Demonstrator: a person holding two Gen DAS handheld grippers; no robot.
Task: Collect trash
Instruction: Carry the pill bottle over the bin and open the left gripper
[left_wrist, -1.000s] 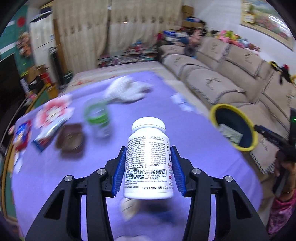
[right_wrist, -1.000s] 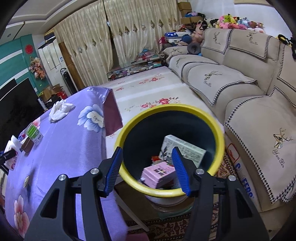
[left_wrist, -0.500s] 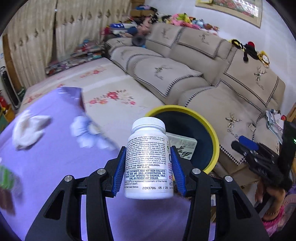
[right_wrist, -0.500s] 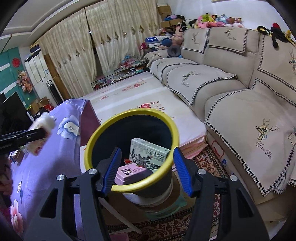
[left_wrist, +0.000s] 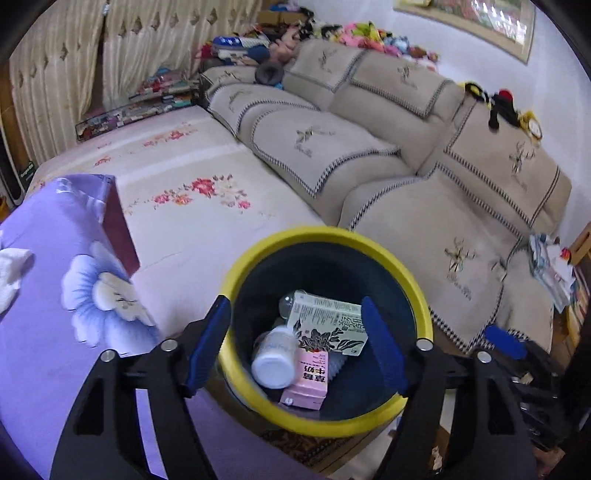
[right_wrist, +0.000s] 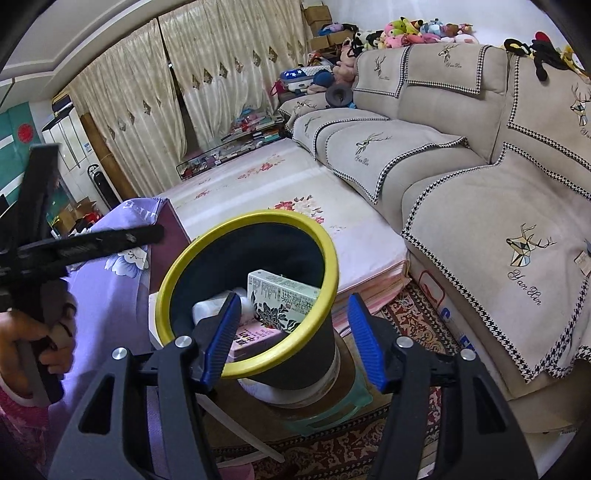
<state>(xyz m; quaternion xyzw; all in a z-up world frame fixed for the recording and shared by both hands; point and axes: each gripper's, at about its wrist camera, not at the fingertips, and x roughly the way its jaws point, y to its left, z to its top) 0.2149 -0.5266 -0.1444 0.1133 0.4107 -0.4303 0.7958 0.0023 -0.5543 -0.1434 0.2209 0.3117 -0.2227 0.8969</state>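
Note:
A black trash bin with a yellow rim (left_wrist: 417, 295) stands beside the purple-clothed table (left_wrist: 44, 332). My left gripper (left_wrist: 295, 347) is open and empty, right above the bin. The white pill bottle (left_wrist: 275, 360) lies inside the bin, next to a green-white carton (left_wrist: 328, 326) and a pink box (left_wrist: 308, 380). In the right wrist view my right gripper (right_wrist: 293, 338) is open and empty, its jaws standing either side of the near rim of the bin (right_wrist: 325, 243). The left gripper's black body (right_wrist: 85, 243) shows at the left there.
A beige sofa (left_wrist: 406, 184) runs along the right. A floral-covered low platform (left_wrist: 207, 199) lies behind the bin. A white crumpled tissue (left_wrist: 9, 273) lies on the table at the left edge. A patterned rug (right_wrist: 369, 435) covers the floor under the bin.
My left gripper swung from the table to above the bin, opened and let go of the pill bottle, which now lies in the bin. The right gripper stayed open near the bin's rim.

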